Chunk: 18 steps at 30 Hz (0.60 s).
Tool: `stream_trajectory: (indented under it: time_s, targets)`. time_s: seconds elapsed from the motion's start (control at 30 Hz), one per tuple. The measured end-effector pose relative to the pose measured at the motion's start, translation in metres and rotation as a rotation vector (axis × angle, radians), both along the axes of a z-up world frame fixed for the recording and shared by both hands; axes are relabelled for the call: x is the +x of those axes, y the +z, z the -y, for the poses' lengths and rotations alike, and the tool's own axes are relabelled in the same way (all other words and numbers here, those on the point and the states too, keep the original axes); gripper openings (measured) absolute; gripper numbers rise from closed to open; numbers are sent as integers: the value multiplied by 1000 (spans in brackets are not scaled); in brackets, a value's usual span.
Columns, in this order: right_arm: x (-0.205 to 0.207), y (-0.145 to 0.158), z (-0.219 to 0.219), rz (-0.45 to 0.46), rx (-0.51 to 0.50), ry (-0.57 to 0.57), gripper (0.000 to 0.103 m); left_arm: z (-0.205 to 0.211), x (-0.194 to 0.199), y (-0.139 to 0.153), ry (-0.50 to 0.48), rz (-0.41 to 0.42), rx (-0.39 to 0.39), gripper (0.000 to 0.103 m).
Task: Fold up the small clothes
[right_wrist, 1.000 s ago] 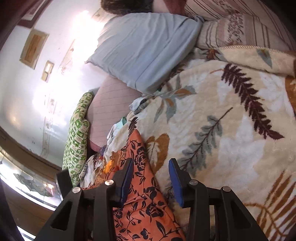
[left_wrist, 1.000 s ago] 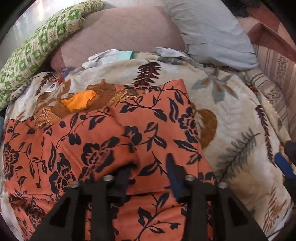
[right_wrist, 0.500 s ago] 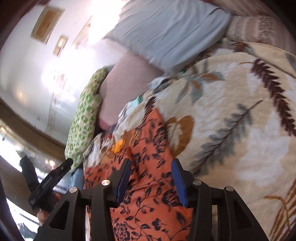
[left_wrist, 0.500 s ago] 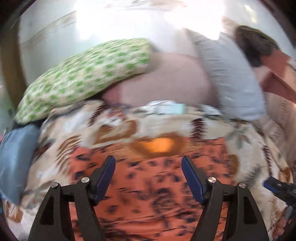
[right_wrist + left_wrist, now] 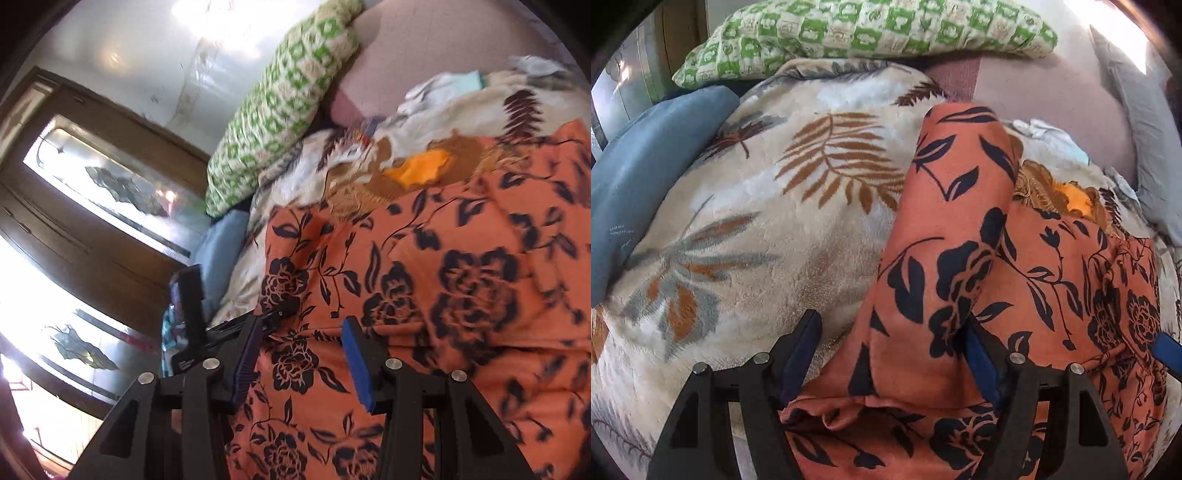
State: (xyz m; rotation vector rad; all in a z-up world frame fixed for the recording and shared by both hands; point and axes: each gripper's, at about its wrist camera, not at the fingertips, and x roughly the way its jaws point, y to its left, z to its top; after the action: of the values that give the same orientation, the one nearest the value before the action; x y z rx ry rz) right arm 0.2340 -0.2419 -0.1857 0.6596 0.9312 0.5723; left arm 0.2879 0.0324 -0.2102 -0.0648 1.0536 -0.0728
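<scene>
Two grippers work over one orange floral garment (image 5: 1027, 280) spread on a leaf-print blanket (image 5: 768, 206) on the bed.

1. Left gripper (image 5: 892, 360): the jaws stand wide apart and have just been opening. A folded-over flap of the garment lies between them without being pinched; one pad sits over the blanket, the other is partly hidden under the flap's edge. Judged step: the flap is released and the gripper needs a new hold.

2. Right gripper (image 5: 301, 360): the jaws are spread about halfway and clamp nothing; the cloth lies beneath them.

3. Recommended procedure: choose an edge or corner, not mid-panel cloth. Close on both layers at the fold line so the flap does not slide. Take matching points with both grippers and keep the cloth taut between them.

4. Risk: the plush blanket may bunch into the pinch.

5. Farther off: an unfolded brown-and-orange garment (image 5: 417, 170), a green checked pillow (image 5: 871, 29) and a pink cushion (image 5: 1052, 96).
</scene>
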Motion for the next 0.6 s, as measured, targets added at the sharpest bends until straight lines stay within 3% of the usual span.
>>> stream_trajectory:
  time_s: [0.1,0.17,0.23,0.33,0.43,0.5,0.6]
  targets:
    - [22,-20,-23,-37,-36,-9,48,4,-5,0,5,25,16,76]
    - [39,-39,-29,-114,-87,-23,48,7,-10,3,7,45,23,76]
    - [46,-44,-21,-121,-200,-72,35,10,-10,9,5,59,26,76]
    - [41,-22,37,-67,-399,-329,35,4,-6,24,13,94,40,76]
    - [11,21,106,26,-548,-654,37,-4,-13,59,48,225,82,76]
    - [-6,42,130,67,-537,-722,38,-8,-18,86,73,305,81,76]
    - [-21,52,138,93,-363,-661,38,0,-12,111,31,362,2,76]
